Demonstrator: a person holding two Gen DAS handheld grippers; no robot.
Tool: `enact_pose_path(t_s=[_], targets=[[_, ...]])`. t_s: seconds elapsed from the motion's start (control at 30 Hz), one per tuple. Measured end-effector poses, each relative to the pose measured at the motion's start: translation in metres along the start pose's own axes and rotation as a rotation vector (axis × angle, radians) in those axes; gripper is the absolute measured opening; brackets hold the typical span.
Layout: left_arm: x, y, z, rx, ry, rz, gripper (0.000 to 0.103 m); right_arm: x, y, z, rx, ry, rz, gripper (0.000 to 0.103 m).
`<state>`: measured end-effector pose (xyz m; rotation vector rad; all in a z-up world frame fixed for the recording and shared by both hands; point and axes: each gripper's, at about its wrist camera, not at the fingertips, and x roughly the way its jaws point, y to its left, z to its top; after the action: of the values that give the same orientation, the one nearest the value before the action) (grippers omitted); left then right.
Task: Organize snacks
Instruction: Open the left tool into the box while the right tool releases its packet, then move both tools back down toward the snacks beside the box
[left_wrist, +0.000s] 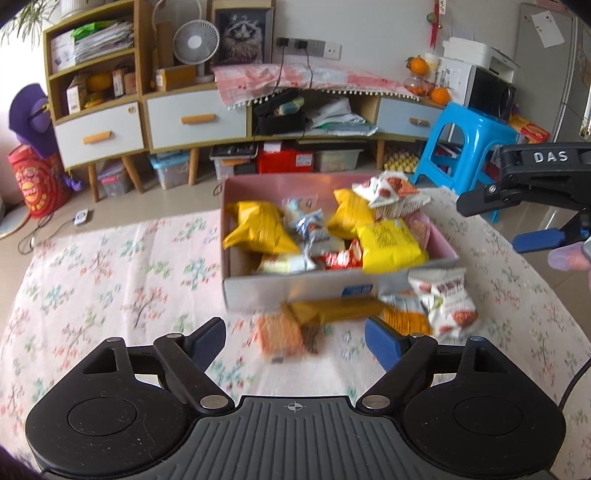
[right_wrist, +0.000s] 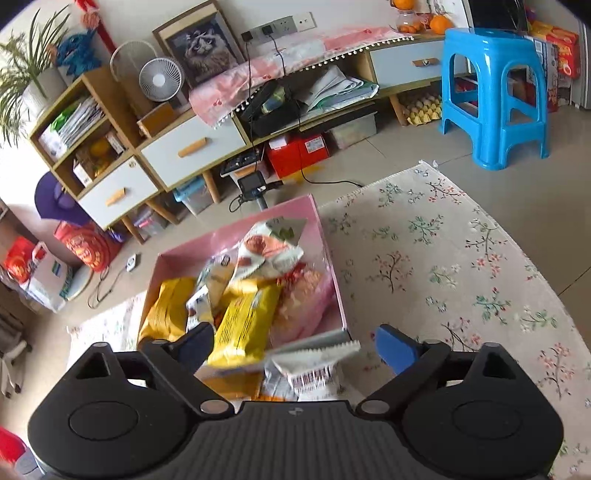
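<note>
A pink-lined cardboard box (left_wrist: 295, 288) sits on the floral cloth, filled with yellow packets (left_wrist: 258, 229) and several other snacks. A white-and-red packet (left_wrist: 388, 192) rests on its far right corner. My left gripper (left_wrist: 295, 341) is open just in front of the box, above a blurred orange-brown packet (left_wrist: 280, 336) on the cloth. A gold packet (left_wrist: 332, 310) and another white-and-red packet (left_wrist: 450, 306) lie against the box front. My right gripper (right_wrist: 295, 345) is open over the box's (right_wrist: 325, 236) near right corner, with a white serrated packet (right_wrist: 317, 362) loose below it. The right gripper (left_wrist: 506, 221) also shows beside the box.
The floral cloth (left_wrist: 110, 277) stretches to the left of the box and, in the right wrist view, to the right of it (right_wrist: 443, 258). A blue plastic stool (left_wrist: 469, 133) stands on the floor beyond the cloth's far right, and a low cabinet (left_wrist: 195, 122) lines the back wall.
</note>
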<state>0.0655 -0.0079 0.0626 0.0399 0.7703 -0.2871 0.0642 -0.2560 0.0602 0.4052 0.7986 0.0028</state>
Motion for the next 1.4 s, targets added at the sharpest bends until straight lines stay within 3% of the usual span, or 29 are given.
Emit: enact_pose_path(t_s=[0.33, 0.43, 0.67, 0.97, 1.13, 1.23, 1.4], targets=[[-0.001, 0.018, -0.025, -0.062, 0.08, 0.033, 0.092, -0.006, 0.021, -0.024, -0.105, 0.007, -0.006, 0.091], [0.001, 0.021, -0.032, -0.087, 0.104, 0.012, 0.095, -0.009, 0.026, -0.032, -0.158, -0.001, -0.008, 0.092], [0.005, 0.019, -0.043, -0.057, 0.142, 0.017, 0.095, -0.011, 0.023, -0.046, -0.225, -0.04, -0.025, 0.092], [0.003, 0.021, -0.049, -0.02, 0.07, 0.058, 0.095, -0.01, 0.0, -0.048, -0.24, -0.091, -0.065, 0.093], [0.007, 0.014, -0.049, 0.031, 0.012, 0.042, 0.095, -0.005, -0.012, -0.053, -0.24, -0.112, -0.066, 0.093], [0.014, 0.01, -0.047, 0.046, 0.0, 0.033, 0.095, -0.002, -0.012, -0.059, -0.321, -0.148, -0.069, 0.093], [0.028, 0.012, -0.038, -0.02, -0.026, 0.008, 0.095, 0.004, -0.014, -0.067, -0.455, -0.195, -0.068, 0.093]])
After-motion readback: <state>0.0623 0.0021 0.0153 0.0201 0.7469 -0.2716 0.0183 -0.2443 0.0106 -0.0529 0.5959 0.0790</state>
